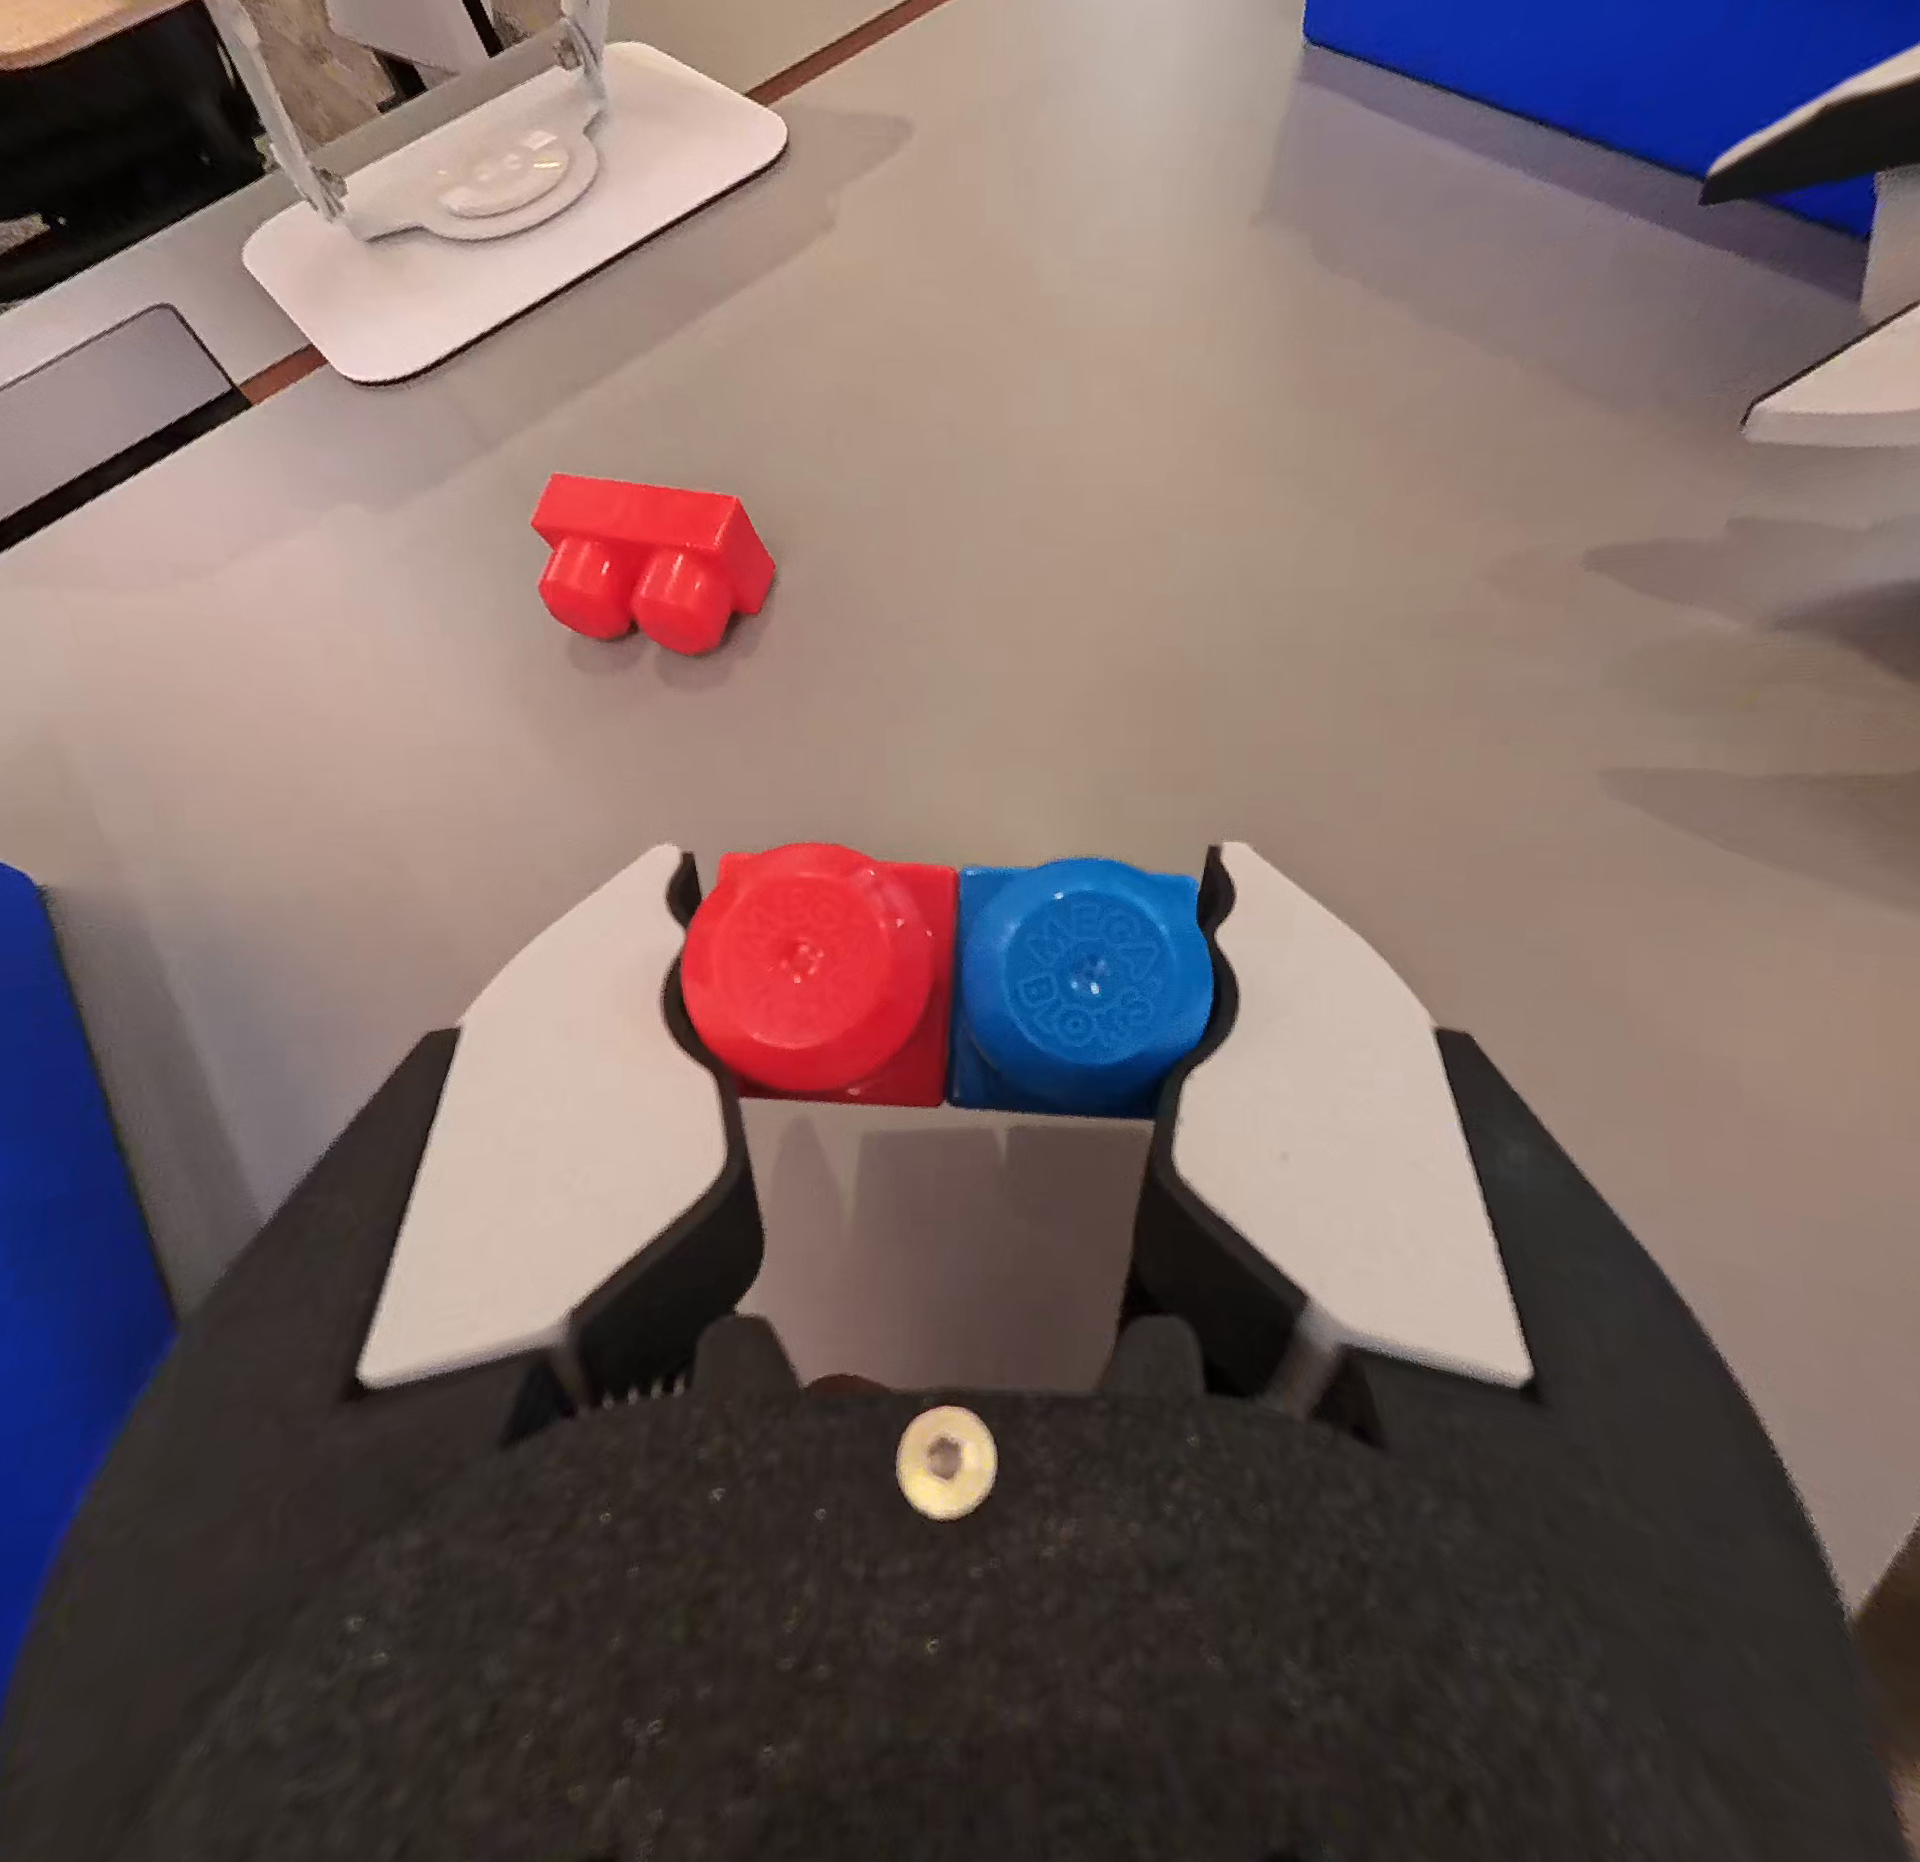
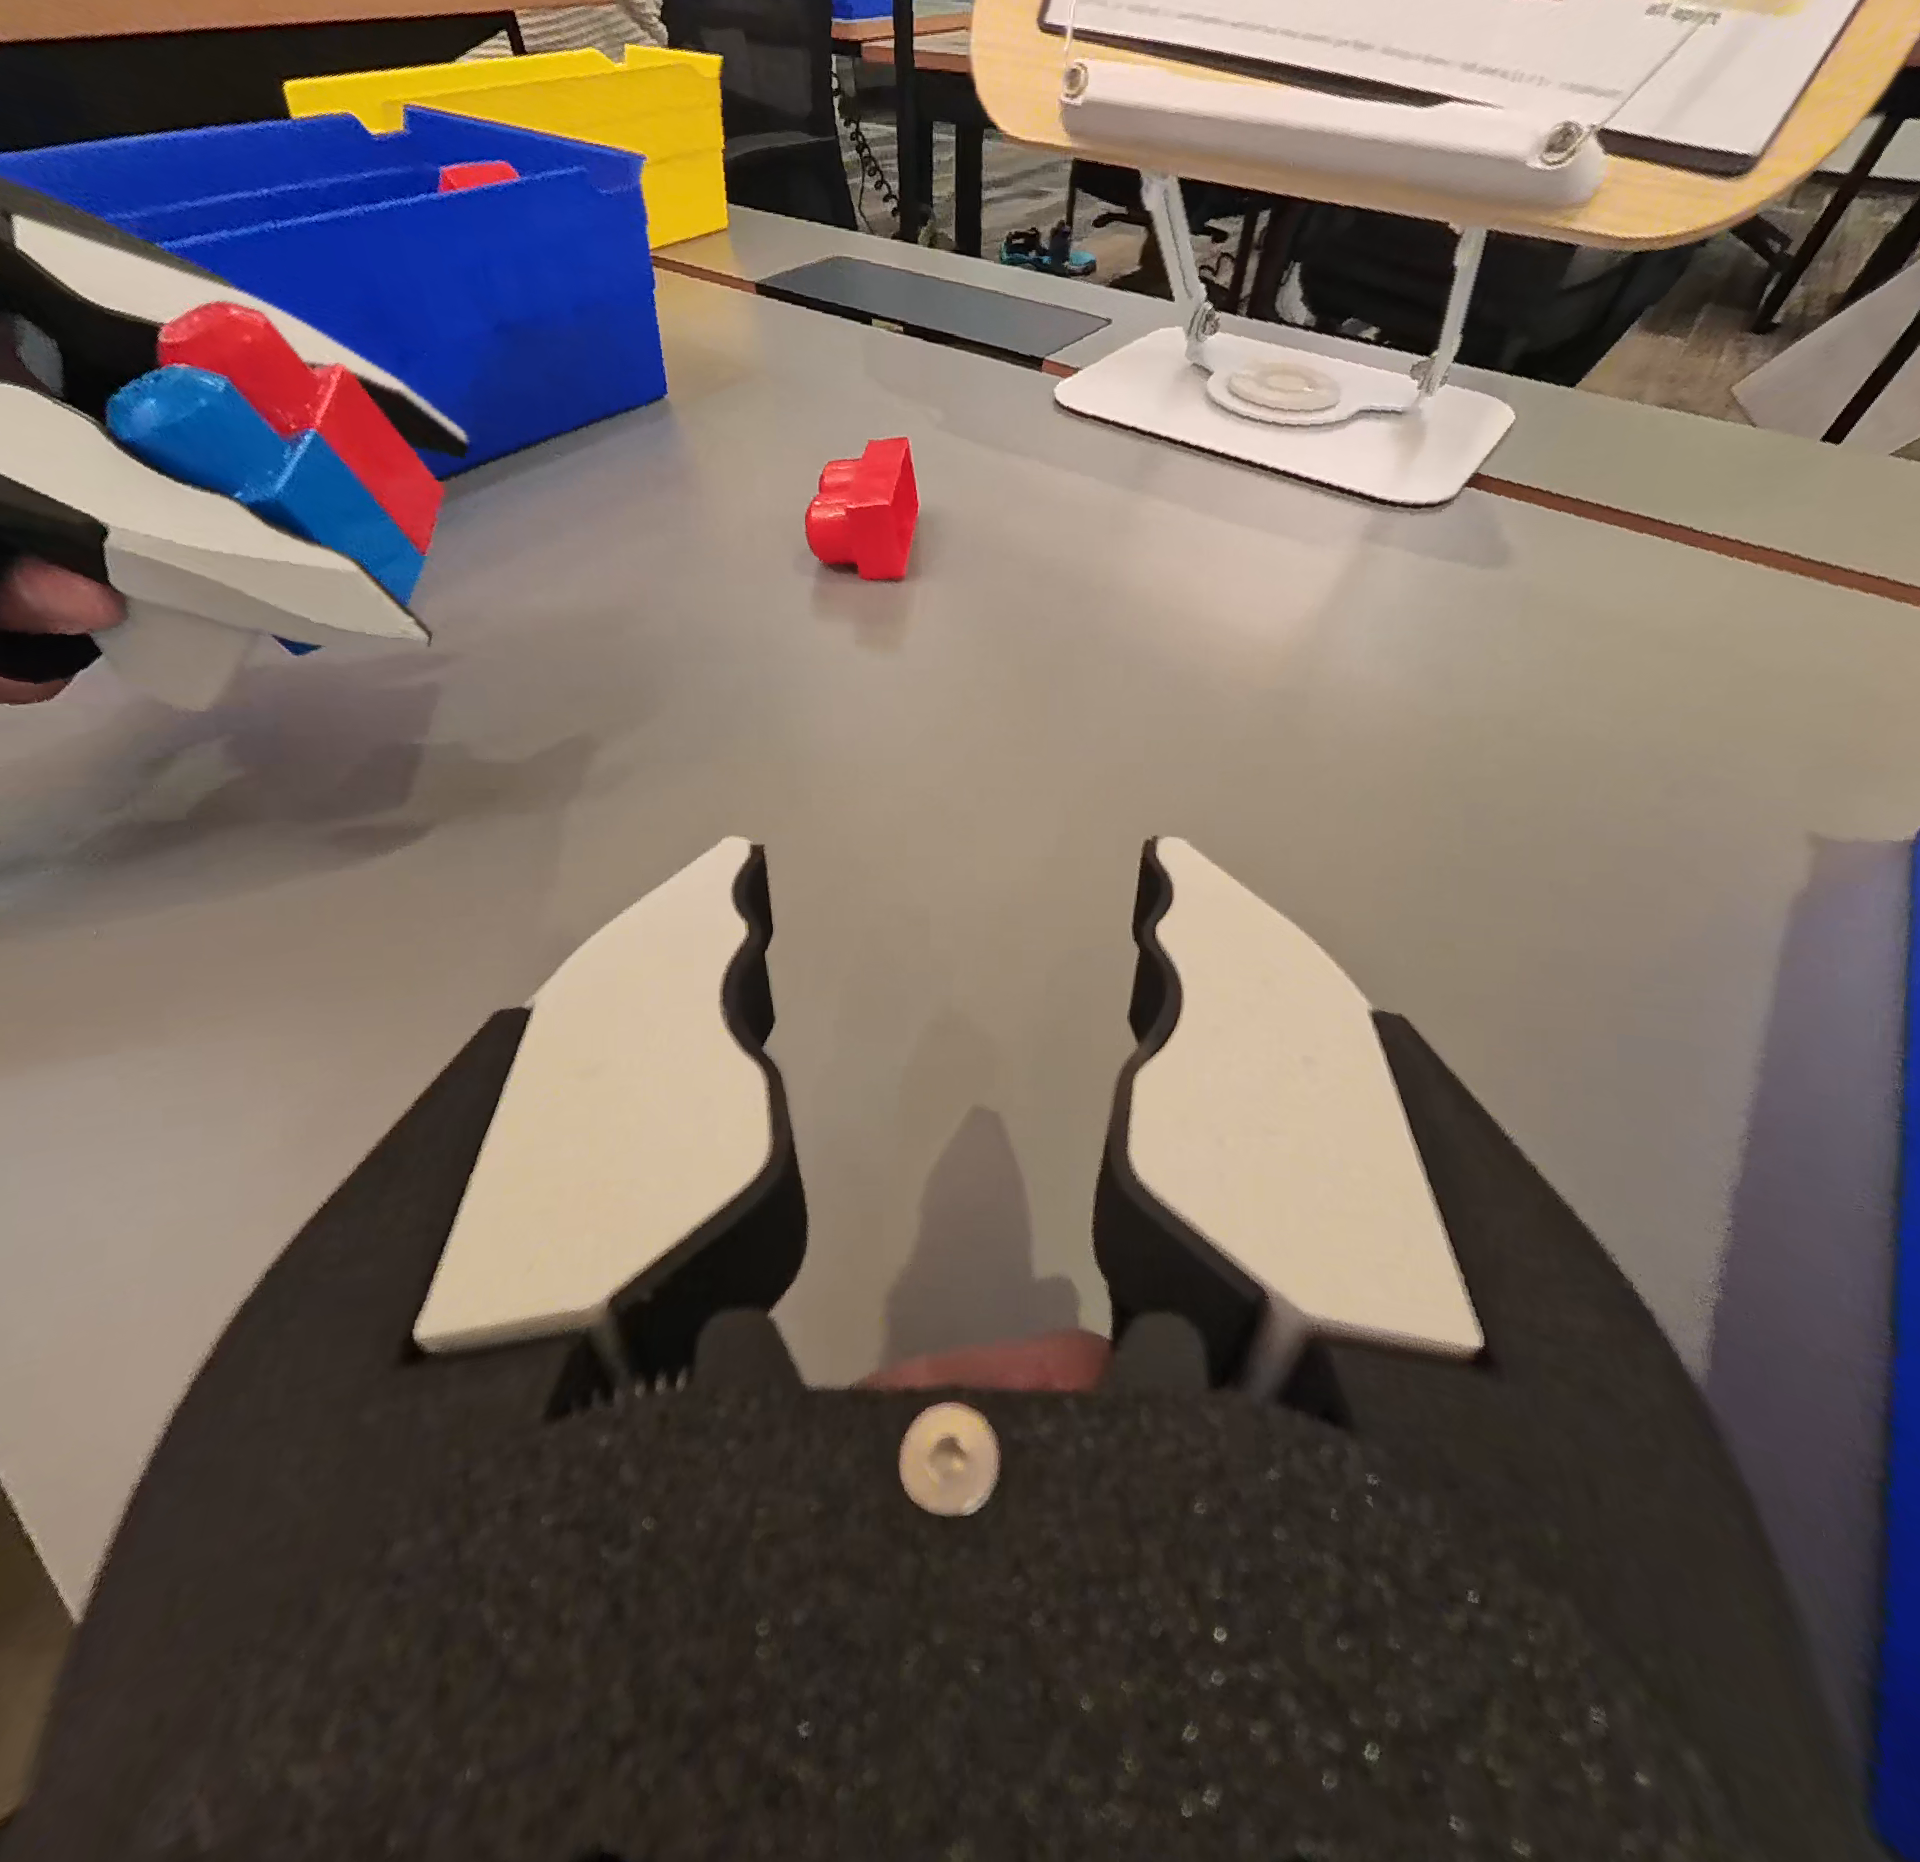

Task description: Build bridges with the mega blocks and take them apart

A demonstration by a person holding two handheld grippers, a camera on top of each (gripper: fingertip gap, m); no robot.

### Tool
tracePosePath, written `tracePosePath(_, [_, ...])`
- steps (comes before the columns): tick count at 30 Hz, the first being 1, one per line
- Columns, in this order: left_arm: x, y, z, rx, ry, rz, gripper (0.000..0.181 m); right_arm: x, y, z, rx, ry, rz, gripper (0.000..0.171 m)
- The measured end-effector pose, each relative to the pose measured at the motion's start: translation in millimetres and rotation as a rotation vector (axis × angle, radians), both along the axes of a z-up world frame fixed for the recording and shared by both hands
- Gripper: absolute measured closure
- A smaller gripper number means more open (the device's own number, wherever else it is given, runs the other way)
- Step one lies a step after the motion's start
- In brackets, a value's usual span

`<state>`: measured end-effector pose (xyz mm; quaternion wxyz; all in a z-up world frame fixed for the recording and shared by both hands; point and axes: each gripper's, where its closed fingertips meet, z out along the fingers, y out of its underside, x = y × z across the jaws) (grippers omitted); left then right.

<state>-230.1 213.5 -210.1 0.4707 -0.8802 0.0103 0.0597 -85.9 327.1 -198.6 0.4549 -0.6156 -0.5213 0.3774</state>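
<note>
My left gripper is shut on two single-stud blocks held side by side above the table: a red block on the left and a blue block on the right, studs facing the camera. In the right wrist view the left gripper shows at the left with the red block and the blue block. A red two-stud block lies on its side on the grey table; it also shows in the right wrist view. My right gripper is open and empty above the table.
A blue bin with a red piece inside stands at the back left, a yellow bin behind it. A document stand on a white base holds an instruction sheet at the table's far edge. Another blue bin stands at the right.
</note>
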Motion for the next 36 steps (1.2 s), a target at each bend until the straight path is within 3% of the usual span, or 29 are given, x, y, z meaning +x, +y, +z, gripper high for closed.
tracePosePath(6, [-4, -11, -9, -0.025, -0.014, 0.022, 0.092, -17, -4, 6, 0.022, -0.016, 0.022, 0.107])
tracePosePath(13, [-16, -23, -21, -0.042, -0.057, 0.044, 0.092, -105, -6, 23, 0.202, -0.143, 0.162, 0.105])
tracePosePath(19, [-24, -30, -23, -0.047, -0.076, 0.059, 0.092, -185, -1, -18, 0.301, -0.407, 0.272, 0.101])
tracePosePath(24, [-25, -31, -23, -0.046, -0.078, 0.062, 0.092, -223, 4, -49, 0.337, -0.570, 0.291, 0.101])
tracePosePath(31, [-25, -31, -22, -0.041, -0.096, 0.057, 0.092, -242, 9, -64, 0.366, -0.622, 0.260, 0.124])
tracePosePath(36, [-27, -33, -25, -0.048, -0.110, 0.064, 0.091, -243, 15, -62, 0.348, -0.613, 0.236, 0.125])
